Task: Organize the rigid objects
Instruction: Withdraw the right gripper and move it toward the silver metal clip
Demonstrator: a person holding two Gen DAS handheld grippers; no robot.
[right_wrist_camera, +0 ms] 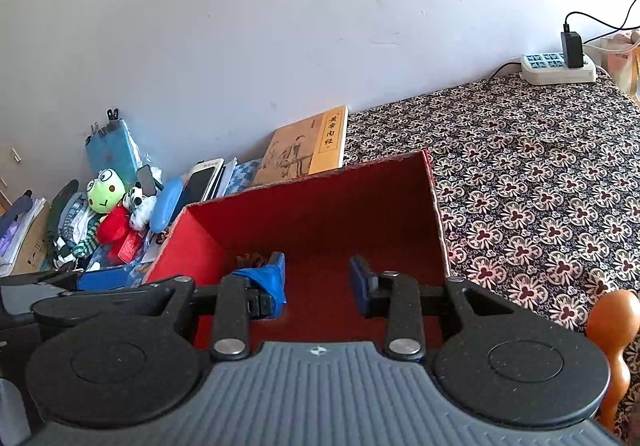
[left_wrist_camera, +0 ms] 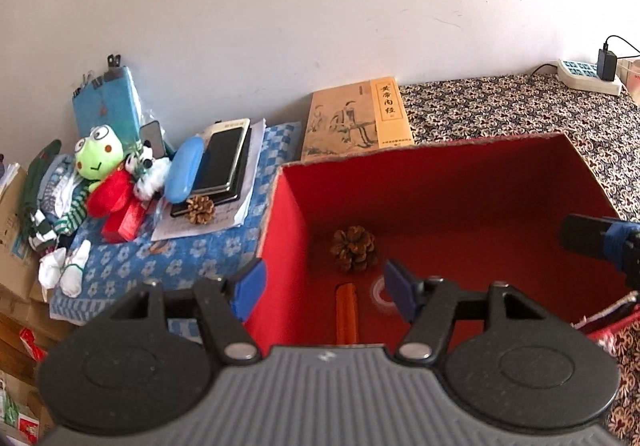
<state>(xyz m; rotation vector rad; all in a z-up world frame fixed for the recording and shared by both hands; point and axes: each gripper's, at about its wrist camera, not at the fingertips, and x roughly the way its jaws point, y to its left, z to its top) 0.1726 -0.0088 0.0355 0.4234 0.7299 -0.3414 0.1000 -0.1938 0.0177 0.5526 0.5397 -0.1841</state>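
Note:
An open red box [left_wrist_camera: 440,181] stands on the patterned bedspread. On its floor lie a pinecone [left_wrist_camera: 354,248], an orange stick [left_wrist_camera: 347,312] and a clear tape roll [left_wrist_camera: 379,294]. My left gripper [left_wrist_camera: 325,292] hangs open over the box's left wall with nothing between its blue fingers. In the right wrist view my right gripper [right_wrist_camera: 318,284] is open and empty above the red box [right_wrist_camera: 320,205], with the pinecone [right_wrist_camera: 250,258] half hidden behind its left finger. A second pinecone [left_wrist_camera: 200,209] rests on papers left of the box.
Left of the box are a blue glasses case [left_wrist_camera: 184,169], stacked dark tablets [left_wrist_camera: 224,161], a frog plush [left_wrist_camera: 98,157] and socks. A yellow book [left_wrist_camera: 356,117] leans at the wall. A power strip [right_wrist_camera: 558,67] lies far right. A wooden bedpost [right_wrist_camera: 612,326] stands near right.

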